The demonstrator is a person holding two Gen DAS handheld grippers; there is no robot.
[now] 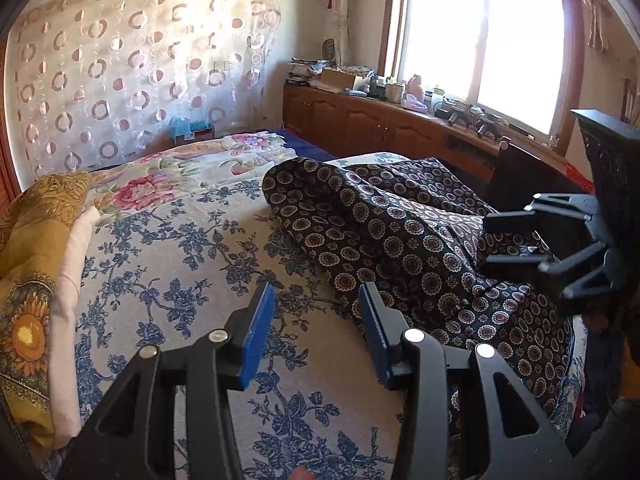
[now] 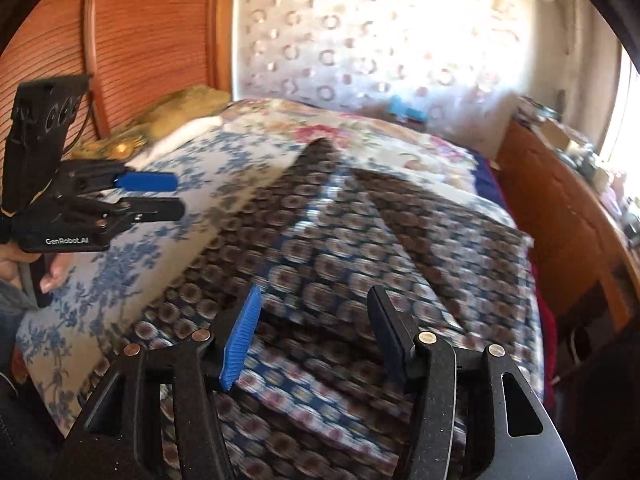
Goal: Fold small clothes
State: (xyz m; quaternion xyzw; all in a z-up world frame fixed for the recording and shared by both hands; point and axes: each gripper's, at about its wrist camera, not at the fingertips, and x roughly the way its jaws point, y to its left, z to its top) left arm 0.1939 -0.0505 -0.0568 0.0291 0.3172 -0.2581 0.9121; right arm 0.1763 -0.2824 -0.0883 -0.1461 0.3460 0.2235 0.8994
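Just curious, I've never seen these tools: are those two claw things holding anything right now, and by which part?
Nothing is held. The left gripper and right gripper both have open, empty jaws above the dark patterned garment.

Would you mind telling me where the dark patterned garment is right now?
The garment lies crumpled on the bed, right of the left gripper and under the right gripper.

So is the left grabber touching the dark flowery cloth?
Apart. In the right wrist view the left gripper hangs over the blue-flowered bedspread, jaws open, clear of the dark patterned garment.
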